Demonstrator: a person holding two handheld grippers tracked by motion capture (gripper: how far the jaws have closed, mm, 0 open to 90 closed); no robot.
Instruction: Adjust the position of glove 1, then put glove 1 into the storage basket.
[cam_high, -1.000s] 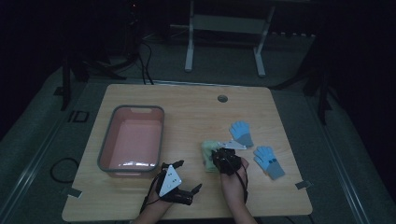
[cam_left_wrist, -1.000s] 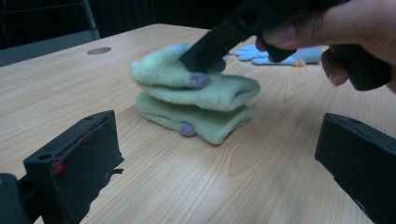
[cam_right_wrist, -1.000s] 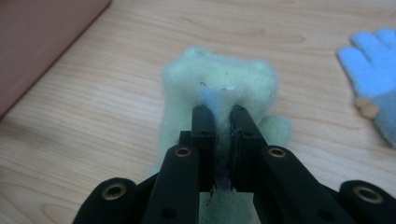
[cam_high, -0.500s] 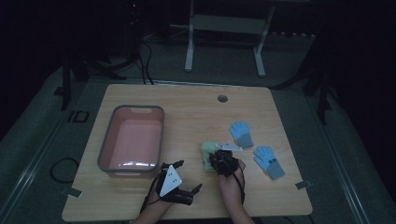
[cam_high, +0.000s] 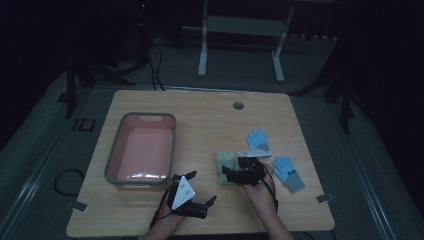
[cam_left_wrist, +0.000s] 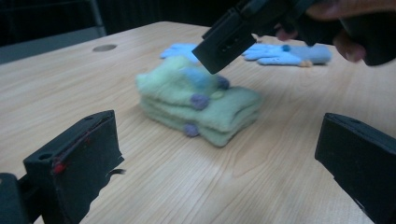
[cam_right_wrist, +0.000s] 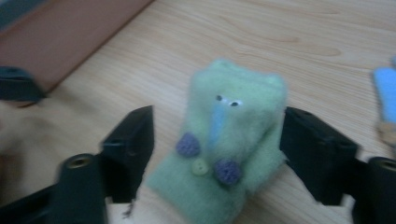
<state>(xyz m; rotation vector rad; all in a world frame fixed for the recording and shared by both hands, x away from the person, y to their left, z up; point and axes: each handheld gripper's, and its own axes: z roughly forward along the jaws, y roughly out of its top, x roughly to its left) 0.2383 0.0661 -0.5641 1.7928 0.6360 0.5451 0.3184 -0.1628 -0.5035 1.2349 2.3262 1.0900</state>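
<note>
A folded pile of green knitted gloves (cam_right_wrist: 233, 135) with purple dots and a button lies on the wooden table (cam_high: 200, 125). My right gripper (cam_right_wrist: 219, 140) straddles the pile. Its jaws have just been opening and now stand wide on either side of it, the pile loose between them. In the high view the right gripper (cam_high: 232, 175) sits at the green gloves (cam_high: 224, 162). My left gripper (cam_high: 202, 188) rests near the front edge, open and holding nothing. In the left gripper view the green gloves (cam_left_wrist: 201, 105) lie ahead of its jaws (cam_left_wrist: 219, 144).
A pink bin with a grey rim (cam_high: 112, 160) stands at the left of the table. Two blue gloves (cam_high: 257, 137) (cam_high: 289, 172) lie to the right of the green pile. A round hole (cam_high: 238, 105) is near the far edge.
The right gripper's jaws have spread apart around the green pile and the hand has shifted slightly. The left gripper has stayed where it was.
</note>
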